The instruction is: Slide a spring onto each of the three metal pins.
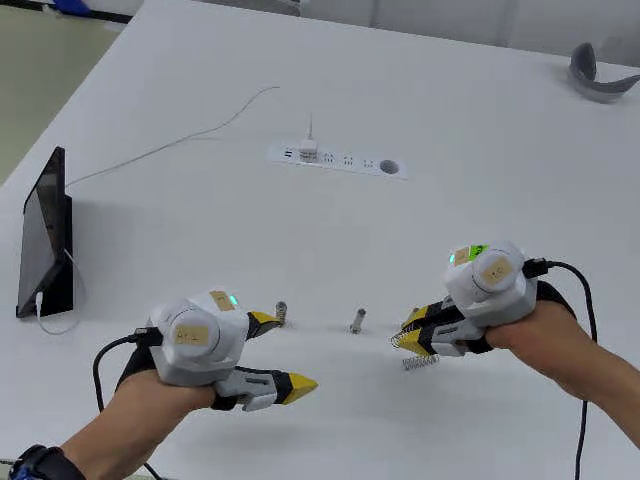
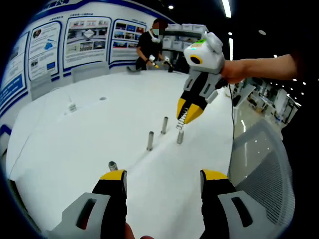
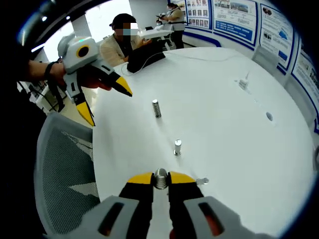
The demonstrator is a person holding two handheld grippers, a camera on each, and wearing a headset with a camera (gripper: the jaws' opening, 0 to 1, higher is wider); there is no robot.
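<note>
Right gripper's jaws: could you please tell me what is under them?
A spring, pinched in the right gripper, hangs over an upright metal pin on the white table. The jaws cover the spring's top; whether its lower end touches the pin is unclear.

Head view: right gripper (image 1: 410,333) tips cover whatever sits beneath them; coil there too small to make out. Right gripper view: spring (image 3: 160,178) seen end-on between jaws, length hidden. Small metal piece (image 3: 202,180) beside it: pin or spring, cannot tell. Grey object (image 1: 598,78) cut by right edge. Tablet (image 1: 44,238) edge-on, screen unreadable.
</note>
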